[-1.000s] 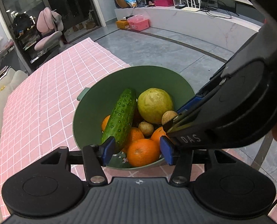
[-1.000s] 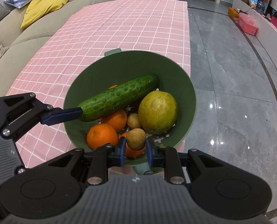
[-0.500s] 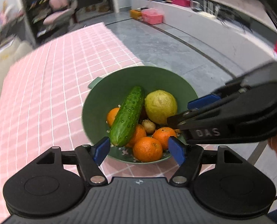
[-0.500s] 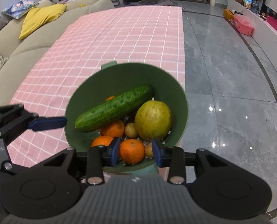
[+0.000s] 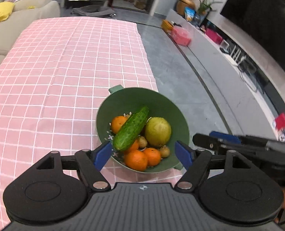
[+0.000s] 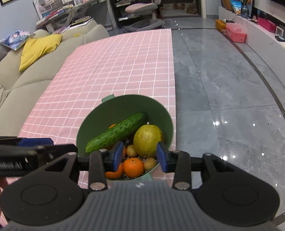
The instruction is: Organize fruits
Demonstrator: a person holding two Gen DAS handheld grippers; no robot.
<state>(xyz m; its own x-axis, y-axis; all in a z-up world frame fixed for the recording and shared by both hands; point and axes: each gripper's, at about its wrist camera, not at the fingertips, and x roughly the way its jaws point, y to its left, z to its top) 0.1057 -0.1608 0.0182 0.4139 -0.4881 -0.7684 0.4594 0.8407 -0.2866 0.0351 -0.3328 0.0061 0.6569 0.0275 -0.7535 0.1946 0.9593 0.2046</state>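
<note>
A green colander bowl point(image 5: 161, 100) stands at the right edge of the pink checked table. It holds a cucumber point(image 5: 131, 129), a yellow-green pear-like fruit point(image 5: 157, 131), several oranges point(image 5: 135, 159) and small brown fruits point(image 5: 165, 151). My left gripper point(image 5: 143, 154) is open and empty, raised above the bowl's near rim. My right gripper point(image 6: 140, 156) is open and empty above the near rim; the bowl point(image 6: 123, 104), cucumber point(image 6: 117, 132), yellow-green fruit point(image 6: 147, 141) and an orange point(image 6: 133, 167) show below it.
The pink checked tablecloth point(image 5: 56, 73) stretches away to the left and far side. A beige sofa with a yellow cushion point(image 6: 37, 48) lies along the table's left. Grey tiled floor point(image 6: 228, 96) drops off right of the bowl. The right gripper shows in the left wrist view point(image 5: 228, 142).
My right gripper let go of the small brown fruit, which now lies in the bowl, and opened. Both grippers have pulled back and up from the bowl.
</note>
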